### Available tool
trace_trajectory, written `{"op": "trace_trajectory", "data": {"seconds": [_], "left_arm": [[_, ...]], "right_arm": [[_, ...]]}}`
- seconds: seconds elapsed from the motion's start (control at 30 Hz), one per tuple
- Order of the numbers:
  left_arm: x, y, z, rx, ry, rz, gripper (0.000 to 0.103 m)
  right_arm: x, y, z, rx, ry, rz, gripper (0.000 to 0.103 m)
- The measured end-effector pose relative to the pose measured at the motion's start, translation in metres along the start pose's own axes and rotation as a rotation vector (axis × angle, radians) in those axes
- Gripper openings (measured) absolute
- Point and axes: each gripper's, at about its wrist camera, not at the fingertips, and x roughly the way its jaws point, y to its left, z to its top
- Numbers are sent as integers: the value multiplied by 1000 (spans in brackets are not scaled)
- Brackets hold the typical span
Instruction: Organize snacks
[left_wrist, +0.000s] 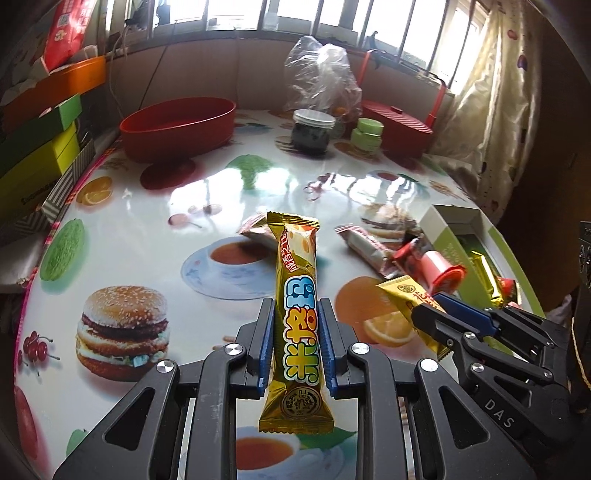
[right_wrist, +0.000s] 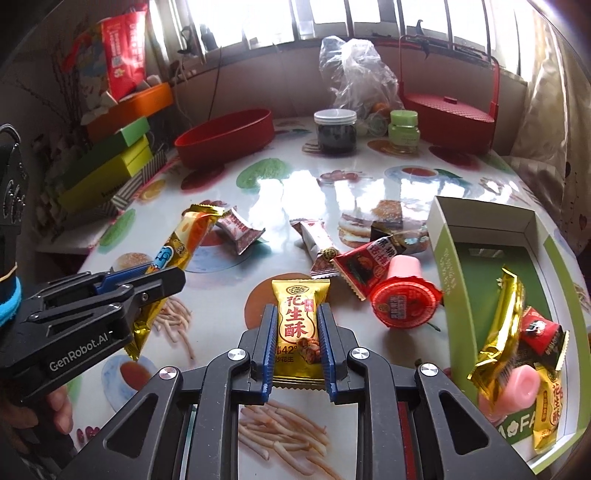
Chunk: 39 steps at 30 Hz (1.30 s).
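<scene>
A long gold snack bar (left_wrist: 297, 314) is clamped in the left hand-held gripper (left_wrist: 297, 328), a peanut crisp packet (right_wrist: 298, 325) in the right hand-held gripper (right_wrist: 298, 339), both lifted, seemingly for the green box (right_wrist: 447, 258) at the desk's right edge.

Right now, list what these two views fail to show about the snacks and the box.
- Green box: its near end is cut off by the right wrist view's edge; in the left wrist view the right gripper hides most of it.
- Pink jelly cup in the box: partly covered by a gold wrapper.
- Dark jar: contents too dark to identify.
- Clear plastic bag: contents blurred by glare.
</scene>
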Motion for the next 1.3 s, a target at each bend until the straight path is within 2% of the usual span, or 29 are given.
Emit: {"op": "trace_trajectory", "data": {"seconds": [0.63,1.3], "left_arm": [[-14,-57,11,93,-41,-113,24],[-5,-111,24,180,-25,-205,24]], "right_arm": [[-51,-45,0,82,-119,-91,20],[-81,-93,-8,167,-164,-181,20]]}}
